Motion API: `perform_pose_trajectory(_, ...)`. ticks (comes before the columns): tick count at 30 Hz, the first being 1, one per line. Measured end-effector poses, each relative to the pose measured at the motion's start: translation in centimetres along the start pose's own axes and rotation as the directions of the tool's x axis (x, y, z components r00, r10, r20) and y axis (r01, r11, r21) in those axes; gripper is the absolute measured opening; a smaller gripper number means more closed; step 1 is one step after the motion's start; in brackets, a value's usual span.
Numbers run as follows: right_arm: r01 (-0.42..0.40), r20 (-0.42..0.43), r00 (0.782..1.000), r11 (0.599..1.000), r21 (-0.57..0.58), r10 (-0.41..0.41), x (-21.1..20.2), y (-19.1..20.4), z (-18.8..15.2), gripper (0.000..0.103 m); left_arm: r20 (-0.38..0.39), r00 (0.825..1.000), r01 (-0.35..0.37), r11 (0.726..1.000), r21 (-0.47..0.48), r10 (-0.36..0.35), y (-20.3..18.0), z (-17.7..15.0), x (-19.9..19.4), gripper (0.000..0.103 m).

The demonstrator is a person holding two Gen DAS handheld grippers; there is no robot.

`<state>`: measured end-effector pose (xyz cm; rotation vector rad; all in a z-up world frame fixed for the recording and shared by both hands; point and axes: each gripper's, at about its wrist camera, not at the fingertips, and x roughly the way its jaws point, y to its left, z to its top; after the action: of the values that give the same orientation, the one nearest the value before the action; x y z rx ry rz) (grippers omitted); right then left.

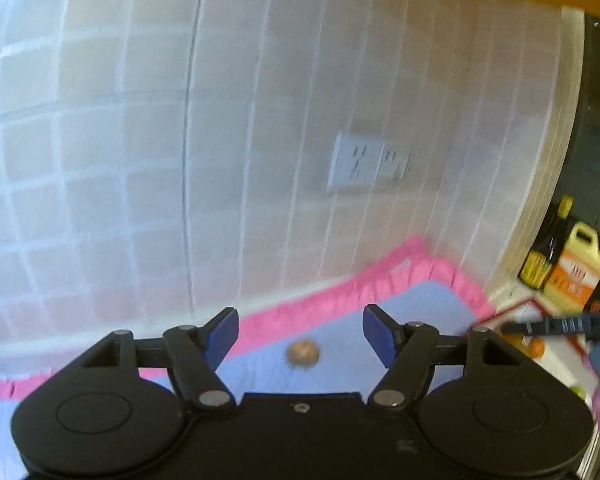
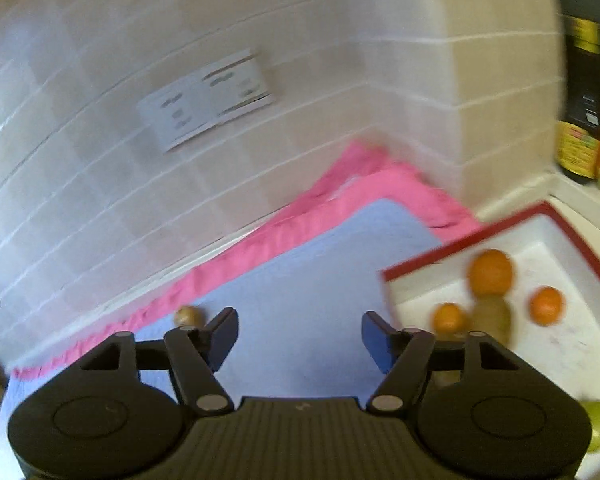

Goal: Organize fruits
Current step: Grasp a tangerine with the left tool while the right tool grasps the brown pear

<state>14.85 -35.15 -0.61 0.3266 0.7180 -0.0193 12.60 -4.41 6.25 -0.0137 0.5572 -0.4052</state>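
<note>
Nearest each lens, both grippers stand released, nothing between the jaws: left gripper (image 1: 300,334) above the blue cloth (image 1: 340,364), right gripper (image 2: 299,334) likewise. Beyond the left one a small brown fruit (image 1: 303,353) lies alone on the cloth. Right of it, the red-rimmed white tray (image 2: 460,240) holds three oranges (image 2: 491,272), a kiwi (image 2: 492,316), a green fruit (image 2: 598,424). Farthest: tiled wall (image 1: 140,160), wall socket (image 2: 208,98), bottles (image 1: 548,256).

three oranges (image 2: 491,272), two kiwis (image 2: 492,318), two bottles (image 2: 580,120)
</note>
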Motion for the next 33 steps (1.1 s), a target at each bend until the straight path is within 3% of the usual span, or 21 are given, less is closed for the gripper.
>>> perform_pose_trajectory(2, -0.024, -0.028, 0.999, 0.999, -0.023, 0.023, 1.7, 1.8, 0.2, 0.075, -0.056, 0.998, -0.007, 1.0, 0.012, 0.008, 0.4, -1.8, 0.7, 0.081)
perform_pose_trajectory(5, -0.12, -0.099, 0.988, 0.993, 0.017, 0.121, 4.7, 3.7, 0.5, 0.075, -0.127, 0.992, -0.012, 0.999, 0.041, 0.017, 0.7, -4.4, 2.0, 0.081)
perform_pose_trajectory(11, -0.135, -0.155, 0.981, 0.986, -0.094, 0.119, 11.7, 8.7, 0.0, 0.074, -0.244, 0.969, 0.049, 0.991, 0.124, -0.018, -0.6, -9.7, 3.8, 0.081)
perform_pose_trajectory(13, -0.133, -0.146, 0.983, 0.98, -0.149, 0.111, 13.7, 10.2, -0.7, 0.074, -0.287, 0.957, 0.092, 0.988, 0.124, -0.053, -1.0, -11.4, 4.8, 0.081)
perform_pose_trajectory(16, -0.131, -0.135, 0.985, 0.971, -0.198, 0.105, 16.4, 11.6, -1.7, 0.073, -0.363, 0.92, 0.181, 0.982, 0.061, -0.147, -0.7, -13.2, 6.8, 0.081)
perform_pose_trajectory(24, -0.118, -0.145, 0.986, 0.952, -0.281, 0.079, 22.7, 13.3, -3.1, 0.067, -0.388, 0.891, 0.285, 0.956, 0.07, -0.237, -1.1, -14.8, 9.0, 0.081)
perform_pose_trajectory(26, -0.116, -0.162, 0.984, 0.947, -0.299, 0.07, 23.9, 13.7, -3.6, 0.056, -0.399, 0.882, 0.301, 0.952, 0.063, -0.252, -1.2, -14.9, 9.7, 0.081)
perform_pose_trajectory(31, -0.089, -0.124, 0.991, 0.944, -0.317, 0.052, 24.6, 14.2, -4.1, 0.057, -0.427, 0.86, 0.335, 0.94, 0.062, -0.279, -2.3, -15.5, 11.2, 0.081)
perform_pose_trajectory(33, -0.094, -0.123, 0.991, 0.943, -0.319, 0.057, 24.9, 14.4, -4.1, 0.057, -0.427, 0.864, 0.335, 0.938, 0.09, -0.268, -2.9, -15.7, 11.5, 0.081)
